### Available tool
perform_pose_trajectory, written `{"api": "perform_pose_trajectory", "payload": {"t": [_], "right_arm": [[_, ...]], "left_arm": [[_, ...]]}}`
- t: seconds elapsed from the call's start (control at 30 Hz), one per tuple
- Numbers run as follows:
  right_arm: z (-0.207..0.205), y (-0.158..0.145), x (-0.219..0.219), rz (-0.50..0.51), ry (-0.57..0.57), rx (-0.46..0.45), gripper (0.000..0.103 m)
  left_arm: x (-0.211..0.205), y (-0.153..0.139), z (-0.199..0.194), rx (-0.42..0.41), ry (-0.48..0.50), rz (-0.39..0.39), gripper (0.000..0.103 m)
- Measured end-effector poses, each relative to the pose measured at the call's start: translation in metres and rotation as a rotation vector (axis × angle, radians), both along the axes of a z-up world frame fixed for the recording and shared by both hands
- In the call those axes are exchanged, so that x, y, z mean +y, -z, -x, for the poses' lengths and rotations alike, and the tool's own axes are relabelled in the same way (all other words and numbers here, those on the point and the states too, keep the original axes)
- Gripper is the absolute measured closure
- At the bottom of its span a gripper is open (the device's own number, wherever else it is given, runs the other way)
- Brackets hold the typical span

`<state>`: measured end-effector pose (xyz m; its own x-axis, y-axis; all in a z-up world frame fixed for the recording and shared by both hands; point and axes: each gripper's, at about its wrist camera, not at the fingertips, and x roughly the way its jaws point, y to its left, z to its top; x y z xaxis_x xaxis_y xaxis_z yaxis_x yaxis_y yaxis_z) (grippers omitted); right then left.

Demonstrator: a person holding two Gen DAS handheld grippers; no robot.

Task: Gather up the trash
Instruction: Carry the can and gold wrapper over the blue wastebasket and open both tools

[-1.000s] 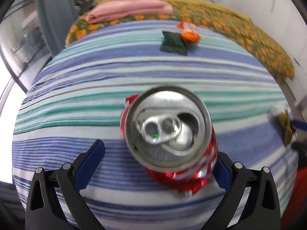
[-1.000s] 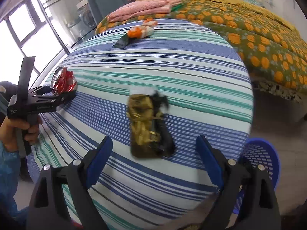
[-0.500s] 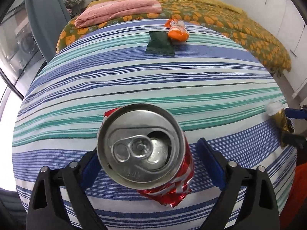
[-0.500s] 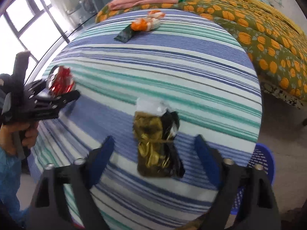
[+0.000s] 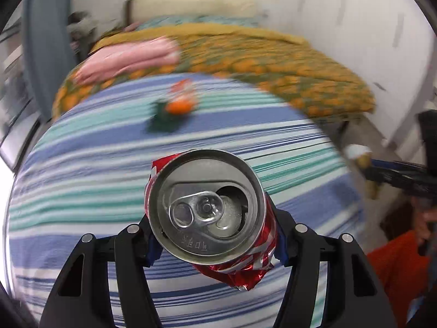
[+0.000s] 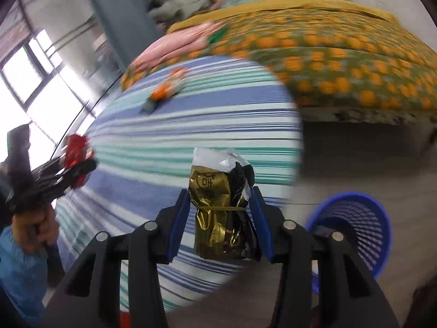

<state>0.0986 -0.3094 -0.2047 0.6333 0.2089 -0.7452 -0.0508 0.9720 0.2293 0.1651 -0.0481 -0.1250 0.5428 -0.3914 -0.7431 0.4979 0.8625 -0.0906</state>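
A crushed red drink can (image 5: 207,205) hangs above the striped tablecloth (image 5: 82,164), clamped between the blue pads of my left gripper (image 5: 215,246), whose jaws are still closing on it. My right gripper (image 6: 220,199) has a gold and black snack wrapper (image 6: 210,188) between its closing pads, raised near the table's right edge. At the far end of the table lie an orange wrapper (image 5: 181,101) and a dark green wrapper (image 5: 161,121). The right wrist view shows the left gripper with the can (image 6: 77,150) at the left, held by a hand.
A blue mesh basket (image 6: 355,227) stands on the floor to the right of the table. Behind the table is a bed with an orange-patterned cover (image 6: 341,54) and a folded pink cloth (image 5: 128,60). A window (image 6: 32,76) fills the left.
Both grippers have narrowed onto their items and risen from the table. The can and the gold wrapper have come up with them. The right gripper has swung right, bringing the basket into view.
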Motion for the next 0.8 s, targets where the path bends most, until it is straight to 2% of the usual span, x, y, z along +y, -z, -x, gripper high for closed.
{"api": "perform_pose_trajectory", "payload": {"t": [0.13, 0.3, 0.5, 0.73, 0.8], "right_arm": [[0.017, -0.003, -0.074, 0.002, 0.152, 0.0, 0.058], [0.038, 0.01, -0.143, -0.007, 0.288, 0.024, 0.058], [0.054, 0.035, -0.2, -0.021, 0.396, 0.045, 0.058], [0.062, 0.062, -0.24, -0.113, 0.463, 0.038, 0.057], [0.06, 0.064, -0.244, -0.141, 0.474, 0.035, 0.053]], "left_arm": [[-0.08, -0.018, 0.025, 0.002, 0.161, 0.052, 0.042], [-0.178, -0.016, 0.049, 0.053, 0.333, 0.102, 0.041], [-0.285, 0.029, 0.053, 0.13, 0.403, 0.047, 0.041], [-0.352, 0.098, 0.04, 0.178, 0.423, -0.042, 0.04], [-0.364, 0.11, 0.036, 0.186, 0.426, -0.047, 0.03]]}}
